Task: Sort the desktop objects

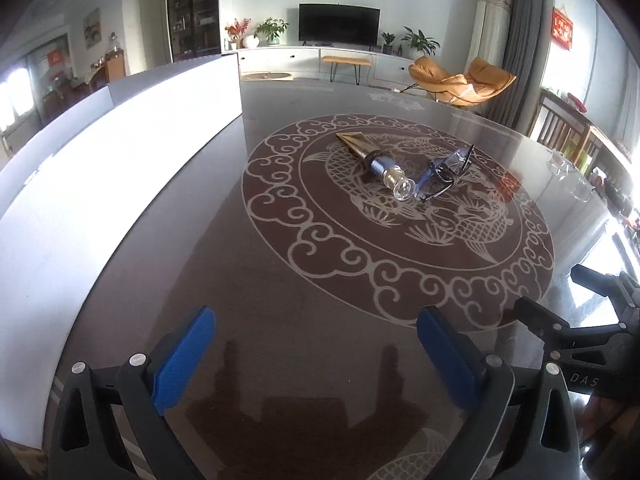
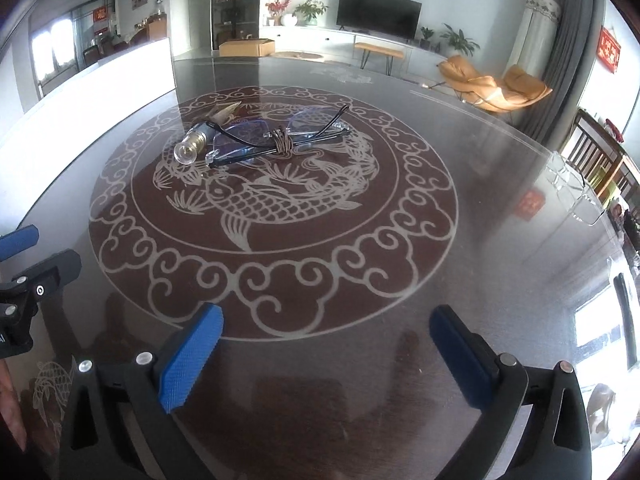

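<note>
I stand in a living room with a television against the far wall and orange chairs beside a grey curtain. In front of me is a dark glossy tabletop (image 1: pixel 304 320) with a round fish medallion (image 2: pixel 276 200) printed on it. I use that medallion as my landmark.

On the far half of the medallion lies a tube (image 1: pixel 374 160) with a gold tail, a blue band and a clear cap. Just beside it, and touching it as far as I can tell, lies a pair of glasses (image 2: pixel 276 140) with a brown cord (image 2: pixel 282 145) wound round the folded arms. Along the left of the medallion stands a white panel (image 1: pixel 120 152); I cannot tell whether it is a box or a screen. Some clear things sit at the tabletop's right edge, well apart from the medallion, too faint to name.

My left tool (image 1: pixel 316 356) hangs over the near rim of the medallion with its blue pads spread wide and nothing between them. My right tool (image 2: pixel 326 354) hangs beside it, spread just as wide and also empty.

I judge the sorting barely begun: the tube and the glasses lie together, neither is picked up, and I see no bin or tray that has received anything. Both are left to separate and place.
</note>
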